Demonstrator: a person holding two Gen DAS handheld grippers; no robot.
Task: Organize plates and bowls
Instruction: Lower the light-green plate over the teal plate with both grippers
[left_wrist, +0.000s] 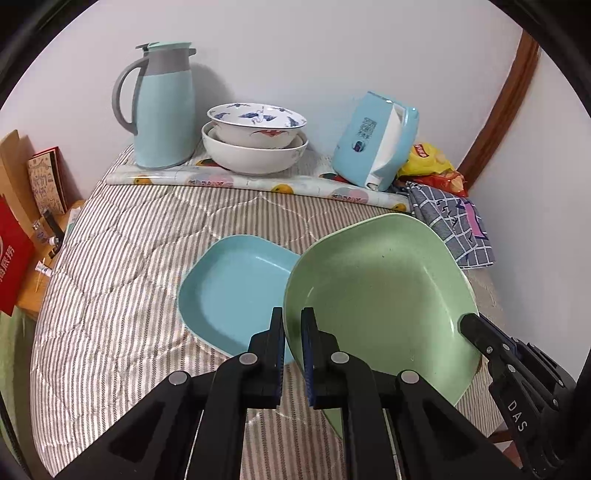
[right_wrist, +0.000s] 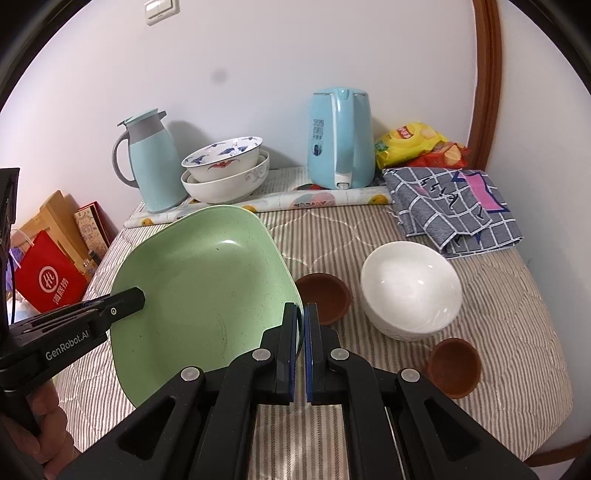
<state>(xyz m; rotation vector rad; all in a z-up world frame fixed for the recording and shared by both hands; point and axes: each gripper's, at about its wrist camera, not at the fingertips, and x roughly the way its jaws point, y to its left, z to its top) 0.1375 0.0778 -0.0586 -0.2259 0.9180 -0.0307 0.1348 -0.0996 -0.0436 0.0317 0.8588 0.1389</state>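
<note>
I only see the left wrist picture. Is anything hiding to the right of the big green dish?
Observer: Yes, a round white ceramic bowl sits on the striped quilt.
Operator: Anything else there?
Observer: Two small brown clay cups, one right beside the square pale-green dish, one nearer the camera.
Operator: What's on the wall?
Observer: A white light switch, up high.

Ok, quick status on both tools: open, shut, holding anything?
Left tool: shut on the green plate, gripping its left rim.
Right tool: shut on the same green plate, gripping its right rim.
</note>
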